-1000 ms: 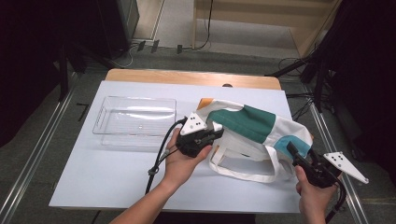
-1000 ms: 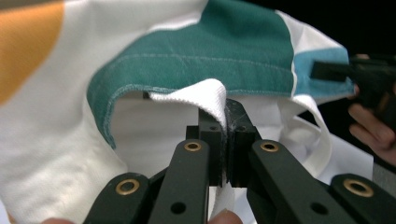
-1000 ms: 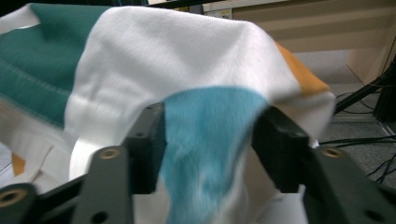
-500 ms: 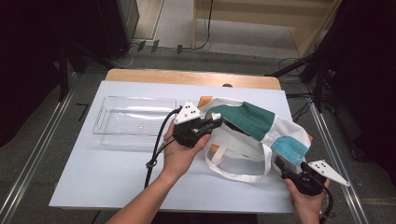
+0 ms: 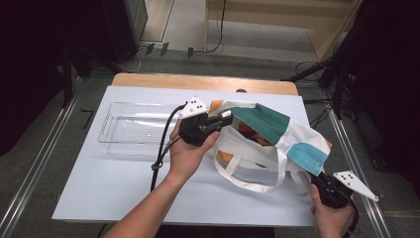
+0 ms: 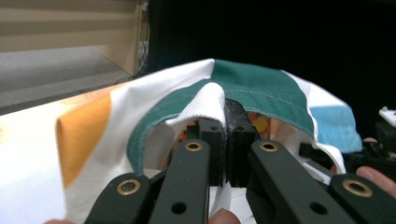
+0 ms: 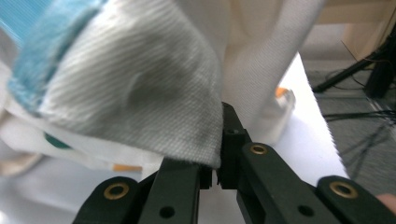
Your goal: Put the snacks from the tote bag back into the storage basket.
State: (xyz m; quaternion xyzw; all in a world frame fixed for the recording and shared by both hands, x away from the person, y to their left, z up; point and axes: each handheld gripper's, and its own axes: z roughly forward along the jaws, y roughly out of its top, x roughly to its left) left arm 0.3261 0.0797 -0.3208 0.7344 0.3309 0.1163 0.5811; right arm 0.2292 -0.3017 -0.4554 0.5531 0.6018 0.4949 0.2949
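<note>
So the tote bag sits on the right half of the white counter, roughly 3 o'clock from the clear plastic tray, with its mouth pulled open and lifted on the tray side. The left gripper has its fingers clamped on the bag's rim at the 9 o'clock edge. In the left gripper view you can see the white and green hem pinched right between the fingers, with the fabric draping over them. The right gripper is down at about 5 o'clock of the bag, near the counter's front edge. Its jaws have just been closing, and in the right gripper view the fingers are shut on a fold of white cloth. The bag's white handle loops hang loose between the two grippers.
</note>
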